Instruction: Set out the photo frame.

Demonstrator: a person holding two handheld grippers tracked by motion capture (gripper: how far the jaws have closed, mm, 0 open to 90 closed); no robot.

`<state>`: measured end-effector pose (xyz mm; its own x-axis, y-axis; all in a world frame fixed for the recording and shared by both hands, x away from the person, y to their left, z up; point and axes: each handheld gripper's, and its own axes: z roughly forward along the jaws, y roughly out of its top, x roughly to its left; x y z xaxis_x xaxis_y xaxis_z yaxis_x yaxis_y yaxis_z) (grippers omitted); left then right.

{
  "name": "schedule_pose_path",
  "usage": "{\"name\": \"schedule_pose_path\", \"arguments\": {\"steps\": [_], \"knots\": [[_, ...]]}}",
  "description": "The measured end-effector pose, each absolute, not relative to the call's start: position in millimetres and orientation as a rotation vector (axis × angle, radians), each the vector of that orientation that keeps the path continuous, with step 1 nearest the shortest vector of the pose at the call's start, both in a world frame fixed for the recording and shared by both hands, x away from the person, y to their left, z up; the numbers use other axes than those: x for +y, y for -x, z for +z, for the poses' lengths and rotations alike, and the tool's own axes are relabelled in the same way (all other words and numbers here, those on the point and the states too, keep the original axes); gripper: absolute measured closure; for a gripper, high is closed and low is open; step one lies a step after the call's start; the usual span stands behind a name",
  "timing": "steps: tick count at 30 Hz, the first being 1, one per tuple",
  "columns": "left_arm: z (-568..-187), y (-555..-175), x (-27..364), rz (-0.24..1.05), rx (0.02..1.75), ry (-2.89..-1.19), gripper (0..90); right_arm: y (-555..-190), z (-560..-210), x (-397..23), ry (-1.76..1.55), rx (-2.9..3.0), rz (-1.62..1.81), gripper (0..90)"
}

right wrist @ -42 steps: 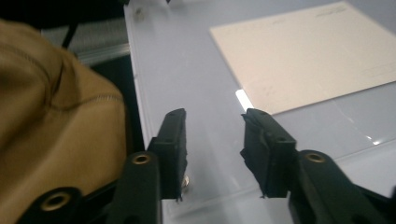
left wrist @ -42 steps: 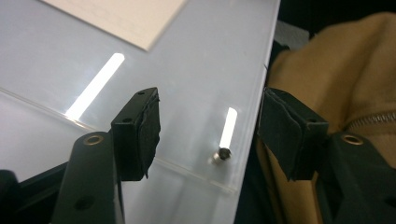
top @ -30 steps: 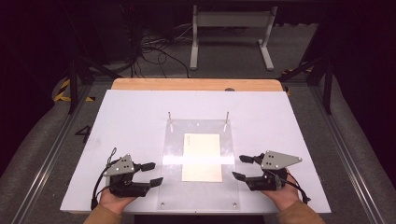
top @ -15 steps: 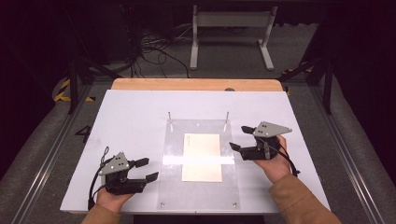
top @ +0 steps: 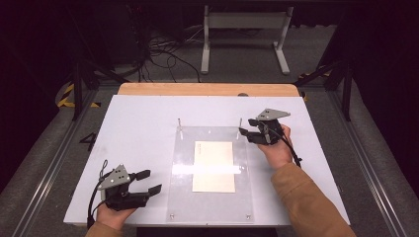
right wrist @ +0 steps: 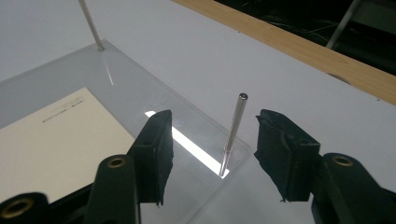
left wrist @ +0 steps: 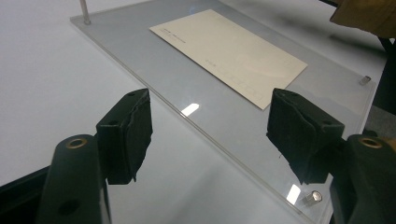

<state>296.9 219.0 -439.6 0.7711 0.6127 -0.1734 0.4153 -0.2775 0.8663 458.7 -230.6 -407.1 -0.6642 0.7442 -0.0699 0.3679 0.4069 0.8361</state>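
Observation:
A clear acrylic plate [top: 244, 192] lies on the white table [top: 133, 128] with a cream sheet [top: 213, 165] at its middle. Two thin metal pins rise from its far corners, the left pin [top: 180, 127] and the right pin [top: 240, 123]. My right gripper [top: 247, 127] is open at the far right corner. In the right gripper view the right pin [right wrist: 233, 135] stands between the jaws of my right gripper [right wrist: 212, 149], touching neither. My left gripper [top: 151, 180] rests open near the table's front left, and in its own view my left gripper [left wrist: 210, 135] points across the plate's edge [left wrist: 219, 154] toward the sheet [left wrist: 229, 46].
A wooden strip [top: 207, 89] runs along the table's far edge. Small metal standoffs [left wrist: 312, 197] sit at the plate's near corners. A sleeve [top: 306, 202] crosses the table's right side. Beyond the table are cables and a white stand [top: 244, 34] on the floor.
My right gripper has travelled from the plate's near right side to the far right pin, which now stands between its jaws. The left gripper has shifted slightly left and toward the front edge.

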Motion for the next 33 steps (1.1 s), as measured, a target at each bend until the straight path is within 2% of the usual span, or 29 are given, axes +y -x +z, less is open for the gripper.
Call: {"name": "schedule_pose_path", "arguments": {"steps": [13,14,17,20,22,23,33], "knots": [[-442,-303,214,0.214,0.765,-1.928,31.1,-488,-425,-220,-0.967,2.236,1.145,61.5],[-443,-304,213,0.212,0.763,-1.930,31.2,-489,-425,-220,-0.975,2.236,1.146,64.9],[-443,-305,212,0.210,0.761,-1.930,31.2,-493,-426,-220,-1.012,2.250,1.178,63.2],[-443,-305,211,0.210,0.757,-1.932,31.3,-495,-428,-217,-1.001,2.235,1.137,65.0],[-443,-305,211,0.210,0.757,-1.932,31.3,-496,-429,-216,-0.994,2.233,1.117,68.3],[-443,-305,211,0.207,0.759,-1.934,31.3,-497,-432,-214,-0.984,2.245,1.096,73.4],[-445,-306,210,0.206,0.760,-1.938,31.2,-499,-436,-213,-1.080,2.196,1.126,84.0]]}}
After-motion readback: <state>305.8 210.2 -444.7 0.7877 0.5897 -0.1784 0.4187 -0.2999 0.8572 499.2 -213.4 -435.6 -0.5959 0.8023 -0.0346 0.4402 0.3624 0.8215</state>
